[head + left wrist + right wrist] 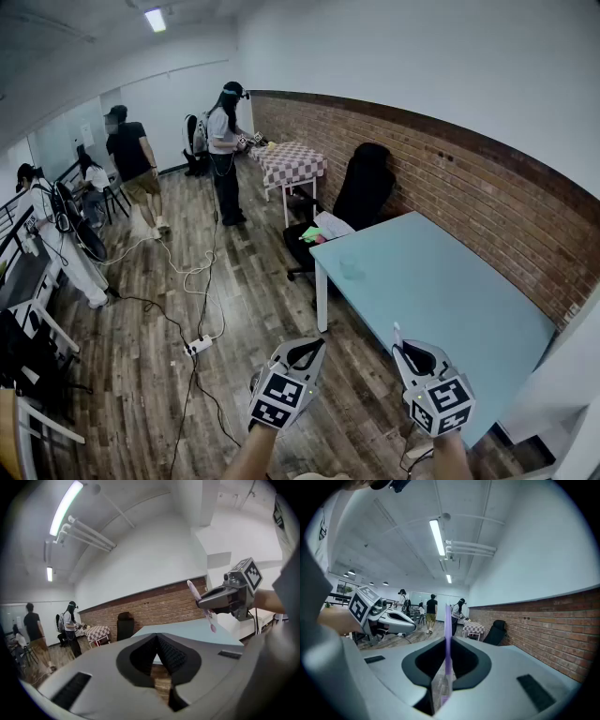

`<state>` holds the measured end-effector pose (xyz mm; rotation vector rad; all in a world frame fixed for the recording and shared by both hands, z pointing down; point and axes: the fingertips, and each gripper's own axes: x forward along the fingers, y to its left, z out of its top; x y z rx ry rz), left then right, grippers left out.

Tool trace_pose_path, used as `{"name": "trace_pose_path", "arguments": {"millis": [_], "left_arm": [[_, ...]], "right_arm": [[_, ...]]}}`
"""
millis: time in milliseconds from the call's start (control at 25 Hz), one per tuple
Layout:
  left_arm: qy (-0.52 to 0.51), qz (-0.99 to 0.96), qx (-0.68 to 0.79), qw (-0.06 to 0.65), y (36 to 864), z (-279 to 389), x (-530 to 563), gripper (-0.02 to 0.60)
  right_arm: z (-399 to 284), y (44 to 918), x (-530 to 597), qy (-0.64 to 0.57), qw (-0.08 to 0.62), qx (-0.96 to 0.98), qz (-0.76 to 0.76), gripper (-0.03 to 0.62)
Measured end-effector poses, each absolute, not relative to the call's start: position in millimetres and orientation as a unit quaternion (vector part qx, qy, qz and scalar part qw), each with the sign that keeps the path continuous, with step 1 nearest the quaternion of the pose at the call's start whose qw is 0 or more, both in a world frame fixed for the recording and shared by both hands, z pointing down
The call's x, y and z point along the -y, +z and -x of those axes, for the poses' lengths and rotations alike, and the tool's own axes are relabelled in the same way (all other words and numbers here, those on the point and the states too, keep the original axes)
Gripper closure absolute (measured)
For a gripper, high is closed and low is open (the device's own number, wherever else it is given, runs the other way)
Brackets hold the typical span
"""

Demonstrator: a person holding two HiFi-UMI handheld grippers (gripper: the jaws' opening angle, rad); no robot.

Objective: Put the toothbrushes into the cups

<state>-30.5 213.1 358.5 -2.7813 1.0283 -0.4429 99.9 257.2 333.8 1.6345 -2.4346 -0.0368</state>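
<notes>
A purple toothbrush (447, 634) stands upright between the jaws of my right gripper (446, 641), which is shut on it. In the left gripper view the same toothbrush (201, 605) slants through the right gripper (224, 599) above the table. My left gripper (157, 638) is shut with nothing between its pads. In the head view both grippers, left (305, 347) and right (412, 351), hang level over the floor just short of the near corner of the light blue table (450, 309). A clear cup (350, 267) stands near the table's far left corner.
A black office chair (364, 186) with papers on its seat stands behind the table by the brick wall (450, 159). Cables and a power strip (199, 345) lie on the wood floor. A person (225, 150) stands at a checkered table (291, 161); others are at the left.
</notes>
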Motion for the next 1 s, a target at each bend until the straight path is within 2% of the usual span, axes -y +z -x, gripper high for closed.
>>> {"name": "trace_pose_path", "arguments": {"millis": [240,440,1000], "left_arm": [[-0.149,0.927,-0.337,0.071,362.2,17.3,-213.5,0.58],[-0.146,0.925,-0.342,0.072,357.3,13.8,-214.5,0.58],[-0.154,0.913,-0.373,0.055,365.1,0.5,-222.0,0.58]], "right_arm": [[-113.5,338.1,-253.5,-0.009,0.105,0.825,-0.555,0.551],[-119.0,324.1,-254.8,-0.016,0.074,0.83,-0.552,0.551],[-142.9,340.3,-255.3,0.014,0.079,0.846,-0.528,0.549]]}}
